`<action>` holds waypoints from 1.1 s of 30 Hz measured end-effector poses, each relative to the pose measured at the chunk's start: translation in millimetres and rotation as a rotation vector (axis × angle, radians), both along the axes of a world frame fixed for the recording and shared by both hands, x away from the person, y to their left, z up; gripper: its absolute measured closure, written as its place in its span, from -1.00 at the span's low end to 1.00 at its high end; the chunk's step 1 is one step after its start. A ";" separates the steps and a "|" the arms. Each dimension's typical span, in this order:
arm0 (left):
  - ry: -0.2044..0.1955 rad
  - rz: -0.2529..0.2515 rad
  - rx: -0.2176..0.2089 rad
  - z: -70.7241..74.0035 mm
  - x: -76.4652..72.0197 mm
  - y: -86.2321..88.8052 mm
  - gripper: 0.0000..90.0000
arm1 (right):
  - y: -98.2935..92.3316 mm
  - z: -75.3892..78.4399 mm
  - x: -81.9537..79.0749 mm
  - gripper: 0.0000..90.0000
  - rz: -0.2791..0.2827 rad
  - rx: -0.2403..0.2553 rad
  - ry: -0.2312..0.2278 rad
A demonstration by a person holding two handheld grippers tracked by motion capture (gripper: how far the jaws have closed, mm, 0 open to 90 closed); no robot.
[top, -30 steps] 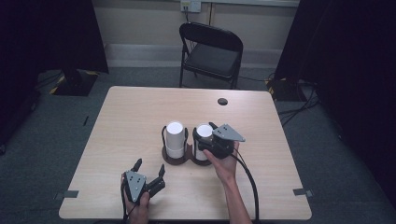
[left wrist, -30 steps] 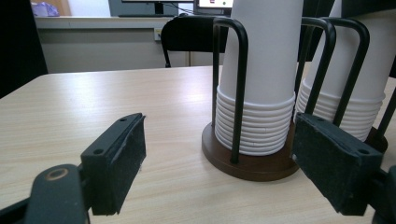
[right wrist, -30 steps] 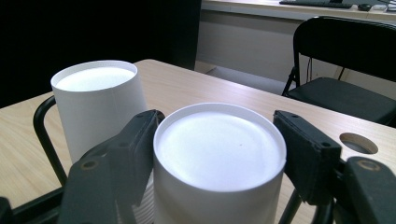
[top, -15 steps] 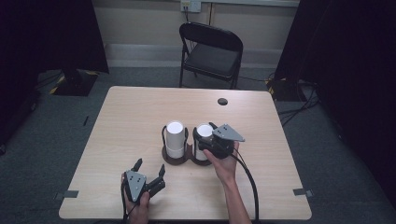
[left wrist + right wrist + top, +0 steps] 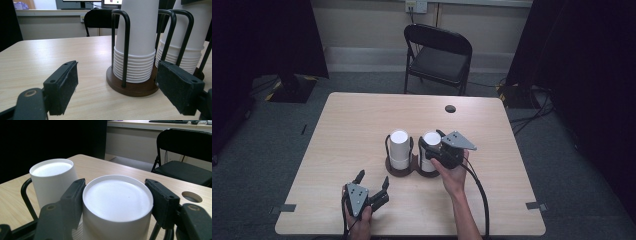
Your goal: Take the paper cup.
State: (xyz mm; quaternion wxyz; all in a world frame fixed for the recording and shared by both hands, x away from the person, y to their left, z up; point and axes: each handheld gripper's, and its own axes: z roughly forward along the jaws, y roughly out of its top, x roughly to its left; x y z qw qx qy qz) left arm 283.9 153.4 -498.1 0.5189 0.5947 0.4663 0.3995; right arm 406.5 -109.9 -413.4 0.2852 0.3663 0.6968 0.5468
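Note:
Two stacks of upturned white paper cups stand in black wire holders on brown bases (image 5: 401, 170) at the table's middle. My right gripper (image 5: 432, 148) reaches in from the right, level with the top of the right stack (image 5: 430, 138). In the right gripper view its jaws have just been closing, and the right gripper (image 5: 116, 202) is shut with its pads against both sides of the top cup (image 5: 117, 200). The left stack (image 5: 52, 177) stands free beside it. My left gripper (image 5: 373, 177) rests open near the front edge, its pads (image 5: 66, 87) facing the left stack (image 5: 136, 45) from a short way off.
A black folding chair (image 5: 439, 55) stands behind the table's far edge. A round cable hole (image 5: 450, 108) sits at the table's far right. The table's left half is bare wood (image 5: 347, 130). The right gripper's cable (image 5: 479, 195) trails toward the front edge.

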 end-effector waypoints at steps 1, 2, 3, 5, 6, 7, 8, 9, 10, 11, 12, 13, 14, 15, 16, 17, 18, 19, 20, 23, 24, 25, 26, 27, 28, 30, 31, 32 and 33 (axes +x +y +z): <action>0.000 0.000 0.000 0.0 0.0 0.0 -0.60 | -0.3 1.3 -0.1 -0.23 0.002 0.004 -0.004; 0.000 -0.001 0.000 0.0 0.1 0.0 -0.60 | -0.3 1.3 -0.1 -0.23 0.002 0.004 -0.004; 0.000 0.000 0.000 0.0 0.1 -0.1 -0.60 | -1.6 3.8 -0.3 -0.23 -0.001 0.013 -0.009; 0.000 0.001 0.000 0.0 0.0 -0.1 -0.60 | -2.4 4.7 -0.2 -0.23 -0.002 0.021 -0.009; -0.001 0.000 0.000 -0.1 -0.1 -0.1 -0.60 | -4.5 5.8 0.2 -0.23 -0.001 0.036 -0.012; -0.002 0.001 0.000 -0.1 -0.1 -0.2 -0.60 | -4.5 5.8 0.2 -0.23 -0.001 0.036 -0.012; -0.003 0.001 0.001 -0.1 -0.2 -0.2 -0.60 | -5.4 6.4 -0.1 -0.23 -0.002 0.043 -0.006; -0.002 0.000 0.000 -0.1 0.0 -0.2 -0.60 | -6.7 7.5 -0.4 -0.23 -0.003 0.046 -0.012; -0.002 0.000 0.000 -0.1 0.0 -0.2 -0.60 | -6.9 8.0 -0.8 -0.23 0.000 0.049 -0.011; -0.001 -0.001 0.001 0.0 0.1 -0.2 -0.60 | -6.9 8.0 -0.8 -0.23 0.000 0.049 -0.011; 0.000 -0.002 0.004 0.1 0.1 0.0 -0.60 | -7.6 9.3 -1.3 -0.22 0.001 0.054 -0.016; 0.000 -0.001 0.004 0.0 0.0 -0.1 -0.60 | -7.7 10.0 -1.4 -0.22 -0.002 0.056 -0.016; 0.000 -0.001 0.004 0.0 0.0 -0.1 -0.60 | -7.7 11.0 -1.5 -0.22 -0.001 0.057 -0.015; -0.001 0.000 0.001 0.0 0.0 -0.3 -0.60 | -7.8 12.3 -1.8 -0.22 -0.001 0.054 -0.018; -0.001 0.001 0.001 0.0 0.0 -0.3 -0.60 | -7.8 12.3 -1.8 -0.22 -0.001 0.054 -0.018; -0.002 0.001 0.001 0.0 0.0 -0.3 -0.60 | -7.7 13.8 -2.1 -0.22 0.000 0.054 -0.023; -0.001 0.001 0.001 0.0 0.0 -0.3 -0.60 | -7.6 15.8 -3.0 -0.22 -0.003 0.056 -0.023; -0.002 0.001 0.001 0.0 0.0 -0.3 -0.60 | -7.7 17.7 -3.3 -0.22 -0.002 0.056 -0.032; -0.001 0.001 0.001 0.0 0.0 -0.3 -0.60 | -7.8 19.7 -4.2 -0.22 -0.005 0.057 -0.034; 0.001 -0.001 0.004 0.1 0.2 0.0 -0.60 | -9.2 25.1 -5.5 -0.22 -0.007 0.063 -0.049; 0.001 -0.002 0.003 0.1 0.3 -0.2 -0.60 | -9.6 25.7 -5.2 -0.22 -0.007 0.066 -0.053; 0.002 -0.003 0.003 0.1 0.4 -0.1 -0.60 | -9.9 26.3 -5.1 -0.22 -0.007 0.067 -0.054; 0.005 0.000 0.004 0.2 0.5 -0.1 -0.60 | -10.3 26.9 -5.1 -0.22 -0.009 0.064 -0.055; 0.005 0.000 0.004 0.2 0.5 -0.1 -0.60 | -10.3 26.9 -5.1 -0.22 -0.009 0.064 -0.055; 0.005 0.002 0.001 0.2 0.6 -0.3 -0.60 | -10.4 27.5 -5.2 -0.22 -0.008 0.064 -0.056; 0.007 0.002 0.001 0.2 1.1 -0.3 -0.60 | -10.6 28.9 -5.8 -0.22 -0.009 0.065 -0.057; 0.008 0.003 0.001 0.2 1.1 -0.3 -0.60 | -10.6 29.4 -5.6 -0.22 -0.009 0.068 -0.061; 0.006 0.004 0.001 0.2 1.0 -0.3 -0.60 | -10.5 30.0 -5.7 -0.22 -0.011 0.071 -0.060; 0.005 0.007 0.002 0.2 0.8 -0.4 -0.60 | -10.3 32.0 -5.8 -0.22 -0.012 0.070 -0.064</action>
